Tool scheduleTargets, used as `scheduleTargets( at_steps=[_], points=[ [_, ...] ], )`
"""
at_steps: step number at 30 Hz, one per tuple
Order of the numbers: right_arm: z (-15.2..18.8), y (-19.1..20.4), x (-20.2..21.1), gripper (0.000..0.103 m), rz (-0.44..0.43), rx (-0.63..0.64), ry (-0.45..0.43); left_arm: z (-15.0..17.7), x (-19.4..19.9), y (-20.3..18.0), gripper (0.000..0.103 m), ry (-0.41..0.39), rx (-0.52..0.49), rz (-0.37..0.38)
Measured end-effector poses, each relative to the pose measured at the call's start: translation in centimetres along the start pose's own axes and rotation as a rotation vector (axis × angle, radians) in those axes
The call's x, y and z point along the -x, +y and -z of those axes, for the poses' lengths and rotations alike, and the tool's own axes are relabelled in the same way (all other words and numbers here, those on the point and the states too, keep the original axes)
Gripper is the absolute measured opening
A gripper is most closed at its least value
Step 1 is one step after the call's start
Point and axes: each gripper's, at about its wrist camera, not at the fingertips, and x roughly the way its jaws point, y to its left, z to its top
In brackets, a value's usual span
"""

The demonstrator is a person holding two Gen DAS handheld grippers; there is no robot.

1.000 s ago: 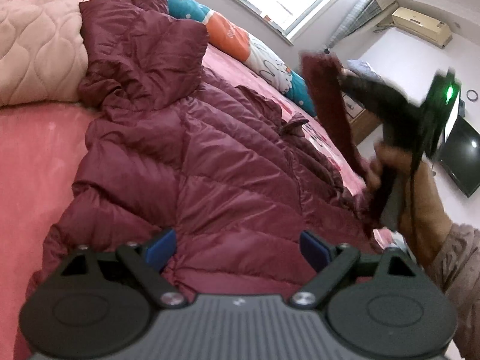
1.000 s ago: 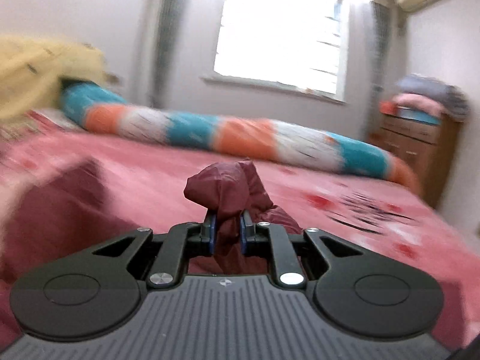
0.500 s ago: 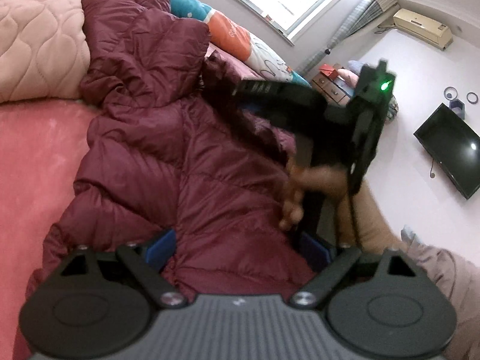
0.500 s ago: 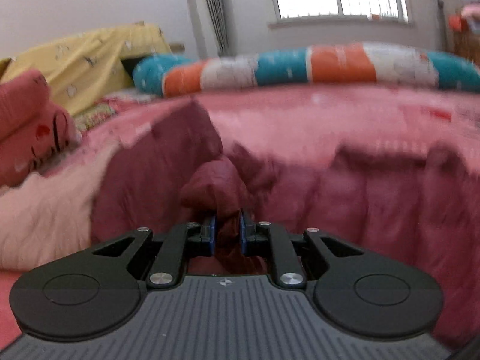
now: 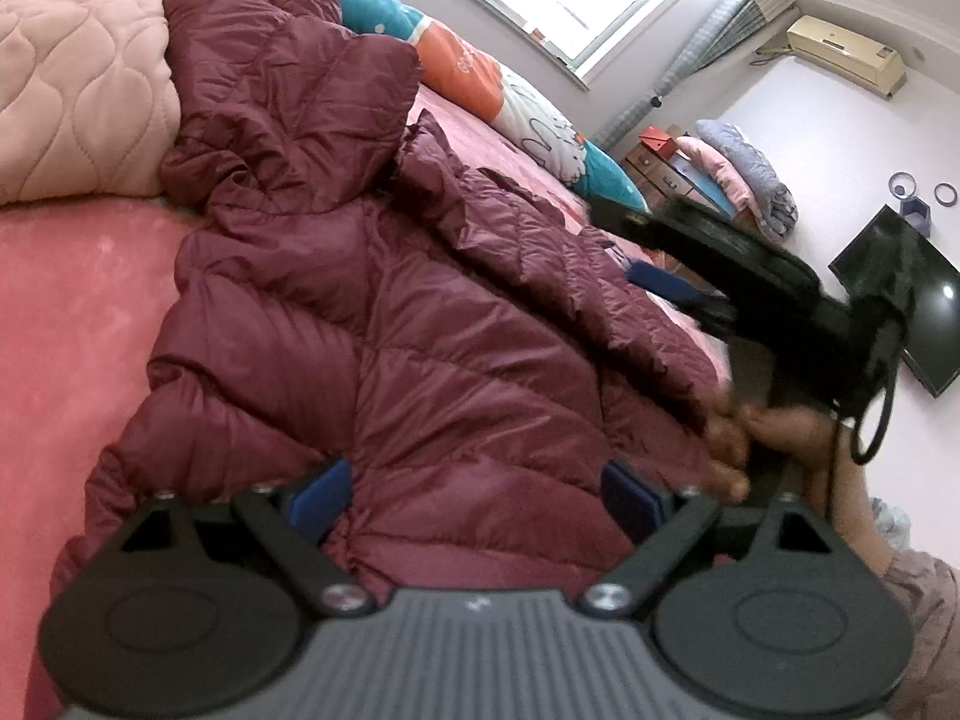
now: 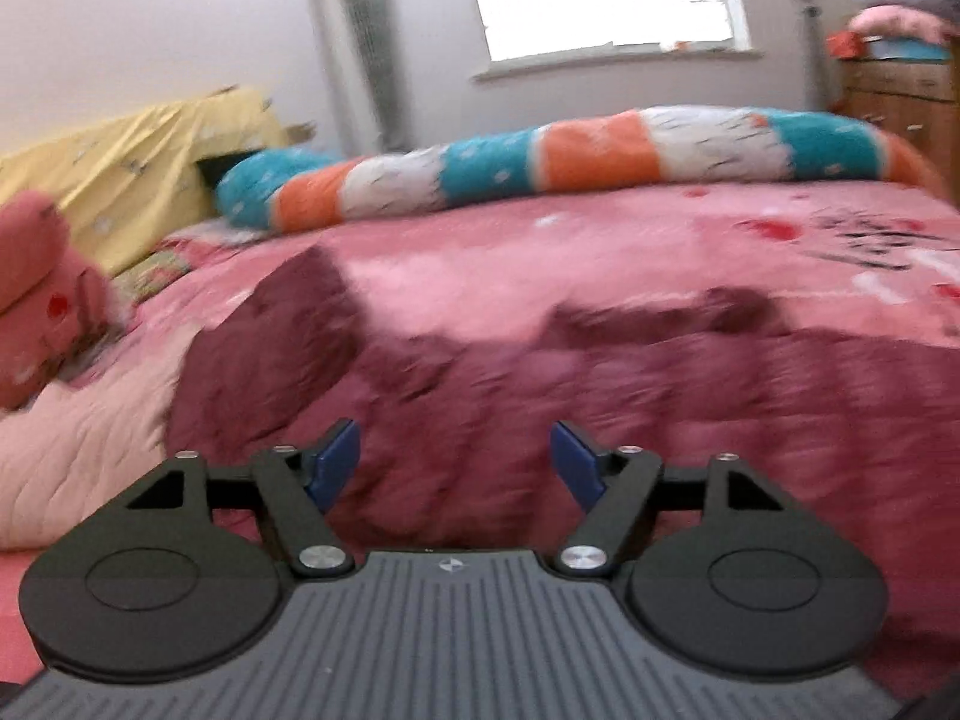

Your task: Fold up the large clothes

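jacket (image 5: pixel 456 324): maroon puffer, spread on the pink bed (image 5: pixel 66 312), hood up by the quilt.
done: looks like you've laid one sleeve (image 5: pixel 540 240) across the body.
right gripper (image 6: pixel 455 457): jaws just sprang apart, nothing btwn them now.
left gripper (image 5: pixel 474 489): jaws wide, over the hem, not pinching.
left to do: other sleeve, then body folds, I'd say.
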Motion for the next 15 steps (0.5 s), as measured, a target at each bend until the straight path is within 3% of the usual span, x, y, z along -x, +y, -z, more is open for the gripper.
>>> scheduleTargets(
  at_steps=[2,8,11,15],
  points=[
    [-0.2,-1.7,1.3,0.098,0.100,-0.001,-0.029,0.0,0.0,0.0,0.090,0.000,-0.004,-0.001],
    [0.1,-8.4,2.1,0.097,0.351,-0.026,-0.019,0.4,-0.2,-0.5,0.092,-0.006,-0.045,-0.011],
    [1.1,-11.1,1.0,0.097,0.406,-0.038,0.049,0.5,-0.2,-0.7,0.093,-0.008,-0.065,-0.018],
    [3.2,-12.0,-0.7,0.100,0.401,-0.049,0.089,0.5,-0.4,-0.7,0.094,-0.010,-0.082,-0.020]
  ],
)
